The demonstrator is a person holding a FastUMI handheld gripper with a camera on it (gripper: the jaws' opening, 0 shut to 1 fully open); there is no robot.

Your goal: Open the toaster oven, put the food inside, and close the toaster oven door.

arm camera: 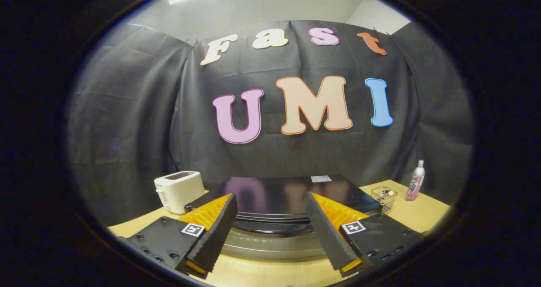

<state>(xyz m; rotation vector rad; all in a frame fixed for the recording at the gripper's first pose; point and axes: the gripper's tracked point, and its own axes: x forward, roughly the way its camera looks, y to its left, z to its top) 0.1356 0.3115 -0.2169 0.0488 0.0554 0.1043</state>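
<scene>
A black toaster oven (291,194) with a glossy top stands on the wooden table just ahead of me, seen from slightly above. Along its front runs a silver handle bar (270,245), which lies low between my two fingers. My gripper (270,196) is open, one finger on each side of the oven's front edge, and nothing is held between them. The fingertips (228,202) reach over the front of the oven's top. From this height the door face is hidden.
A white pop-up toaster (179,189) stands left of the oven. To the right are a small wire basket (383,197) and a silver bottle (415,181). The light wooden table (422,213) extends right; black cloth walls close the back and sides.
</scene>
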